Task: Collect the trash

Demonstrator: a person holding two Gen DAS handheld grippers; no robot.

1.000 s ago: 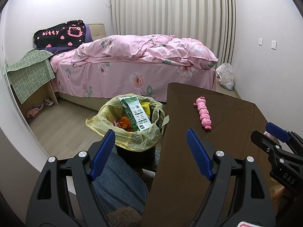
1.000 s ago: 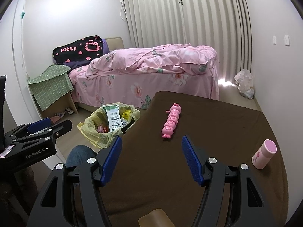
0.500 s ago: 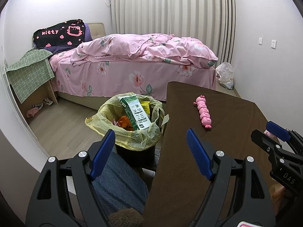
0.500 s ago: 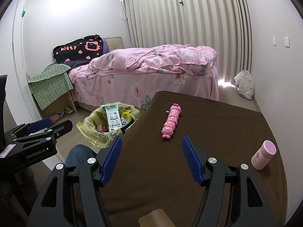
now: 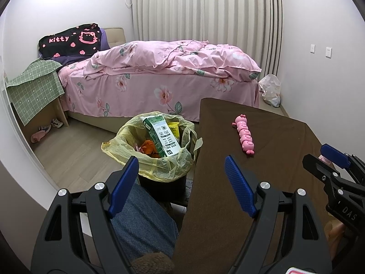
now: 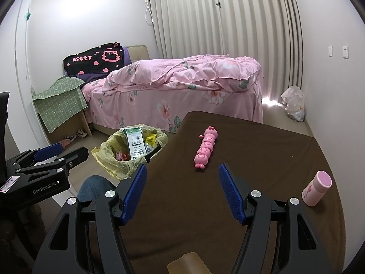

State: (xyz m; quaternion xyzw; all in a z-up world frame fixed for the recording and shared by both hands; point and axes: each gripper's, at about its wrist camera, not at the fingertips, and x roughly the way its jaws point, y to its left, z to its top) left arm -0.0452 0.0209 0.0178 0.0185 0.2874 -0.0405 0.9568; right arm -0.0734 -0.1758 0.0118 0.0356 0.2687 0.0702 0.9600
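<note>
Left gripper (image 5: 181,183): jaws apart, nothing between the pads, hanging over the tabletop's left edge and a denim-clad knee (image 5: 141,217).
Right gripper (image 6: 182,190): jaws apart, empty, above the near half of the tabletop.
Table (image 6: 262,150): dark brown top.
Trash bin (image 5: 157,148): on the floor just off the tabletop's left edge, yellow bag liner.
Milk carton (image 5: 160,135): green-and-white, standing tilted in the bin among orange and yellow wrappers.
Caterpillar toy (image 6: 205,147): pink, lying mid-tabletop toward the far edge.
Pink bottle (image 6: 316,188): upright near the right edge.
Tan object (image 6: 187,263): at the near edge, partly cut off.
Bed (image 5: 164,73): pink floral, beyond the table.
</note>
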